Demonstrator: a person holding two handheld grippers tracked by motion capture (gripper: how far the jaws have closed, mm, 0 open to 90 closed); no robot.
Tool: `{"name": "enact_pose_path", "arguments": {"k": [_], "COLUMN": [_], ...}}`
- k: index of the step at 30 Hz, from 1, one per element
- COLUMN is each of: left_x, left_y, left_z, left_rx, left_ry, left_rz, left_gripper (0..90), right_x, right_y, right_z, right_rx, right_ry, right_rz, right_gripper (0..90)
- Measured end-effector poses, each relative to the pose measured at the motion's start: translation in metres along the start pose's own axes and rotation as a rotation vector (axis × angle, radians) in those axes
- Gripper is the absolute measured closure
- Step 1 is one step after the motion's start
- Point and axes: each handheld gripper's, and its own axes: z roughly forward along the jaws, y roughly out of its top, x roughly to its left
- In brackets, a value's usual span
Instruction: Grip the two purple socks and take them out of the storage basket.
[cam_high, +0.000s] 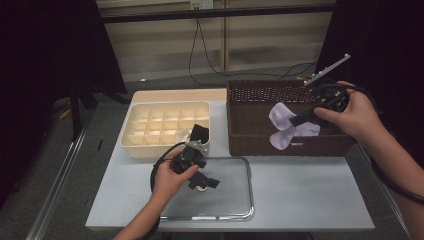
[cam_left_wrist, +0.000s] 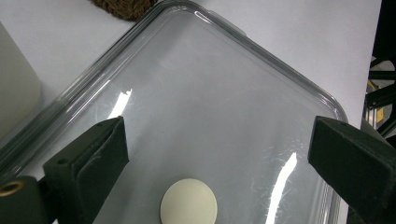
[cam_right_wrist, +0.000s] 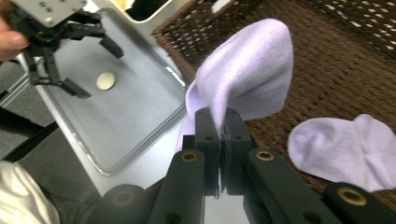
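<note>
Grey table (cam_high: 300, 195) | step: right gripper (cam_right_wrist: 219, 140) clamps lilac sock (cam_right_wrist: 247, 70) above basket (cam_high: 250, 117), right of frame | left gripper (cam_left_wrist: 215, 154) spread over clear tray (cam_left_wrist: 224, 93) | next: carry sock toward tray.

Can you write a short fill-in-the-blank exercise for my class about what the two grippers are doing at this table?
1. The right gripper is shut on a pale purple ____.
2. A second sock lies inside the brown woven ____.
3. The left gripper hangs with its jaws ____ above the clear tray.
4. A round cream ____ lies on that tray.

Missing words: sock; basket; open; disc
</note>
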Motion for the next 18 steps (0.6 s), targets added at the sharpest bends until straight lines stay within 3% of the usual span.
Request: {"name": "enact_pose_path", "arguments": {"k": [7,8,9,10,11,16,18], "left_x": [-0.001,-0.001,-0.001,-0.001,-0.001,-0.001,0.0], "left_y": [0.0,0.0,0.001,0.0,0.0,0.0,0.0], "left_z": [0.0,0.001,0.0,0.001,0.001,0.001,0.001], "left_rx": [0.013,0.0,0.017,0.003,0.0,0.0,0.0], "left_ry": [0.007,0.004,0.009,0.005,0.004,0.006,0.005], "left_rz": [0.0,-0.004,0.003,-0.001,-0.001,-0.002,-0.003], "left_gripper": [4.9,4.9,4.9,4.9,4.9,4.9,4.9], "right_x": [0.013,0.015,0.015,0.015,0.015,0.003,-0.006], "right_y": [-0.01,-0.012,-0.013,-0.015,-0.016,-0.016,-0.015], "right_z": [0.01,0.013,0.015,0.018,0.02,0.028,0.031], "right_rx": [0.01,0.013,0.022,0.025,0.028,0.037,0.035], "right_ry": [0.032,0.047,0.051,0.044,0.037,-0.012,-0.027], "right_rz": [-0.028,-0.032,-0.029,-0.025,-0.023,-0.009,0.016], "right_gripper": [87.1,82.8,74.4,62.2,55.9,39.5,37.5]}}
